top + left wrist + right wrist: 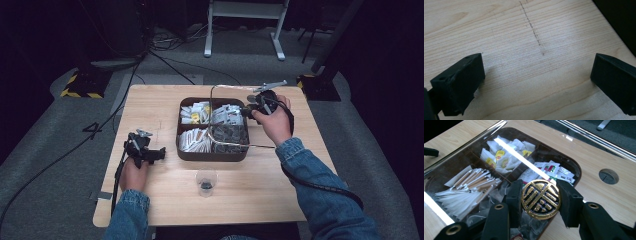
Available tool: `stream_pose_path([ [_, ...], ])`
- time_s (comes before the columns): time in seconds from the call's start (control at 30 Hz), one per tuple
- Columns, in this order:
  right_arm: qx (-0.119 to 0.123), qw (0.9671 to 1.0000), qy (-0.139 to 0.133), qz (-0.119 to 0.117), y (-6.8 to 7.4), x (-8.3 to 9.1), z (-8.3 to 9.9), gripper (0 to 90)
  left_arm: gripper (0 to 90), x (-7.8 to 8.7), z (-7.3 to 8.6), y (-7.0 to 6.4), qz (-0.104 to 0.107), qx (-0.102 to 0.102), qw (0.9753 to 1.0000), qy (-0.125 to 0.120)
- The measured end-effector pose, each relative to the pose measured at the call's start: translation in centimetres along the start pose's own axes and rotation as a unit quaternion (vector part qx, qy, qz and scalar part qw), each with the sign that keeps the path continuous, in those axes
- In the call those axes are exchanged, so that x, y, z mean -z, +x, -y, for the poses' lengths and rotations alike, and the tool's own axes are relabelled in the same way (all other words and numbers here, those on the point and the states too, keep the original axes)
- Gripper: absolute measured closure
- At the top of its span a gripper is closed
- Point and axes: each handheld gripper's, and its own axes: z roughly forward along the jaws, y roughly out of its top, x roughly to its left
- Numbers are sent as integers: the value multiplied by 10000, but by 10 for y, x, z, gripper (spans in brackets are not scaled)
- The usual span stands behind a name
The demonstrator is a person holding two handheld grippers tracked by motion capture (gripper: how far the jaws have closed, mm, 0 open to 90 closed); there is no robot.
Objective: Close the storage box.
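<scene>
Right gripper: jaws pinch gold knob of clear lid, over the box. Left gripper: jaws spread wide, empty, on counter left of box.

Left gripper rests low in the left hand, jaws spread wide apart, nothing between them; right gripper is raised in the right hand, jaws clamped, forearm extended forward.
</scene>
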Motion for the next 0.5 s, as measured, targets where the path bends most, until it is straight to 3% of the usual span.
stream_pose_path([
  [0.5,137,9999,24,-22,24,-24,-17,588,0,0,0,0,-8,8,10000,14],
])
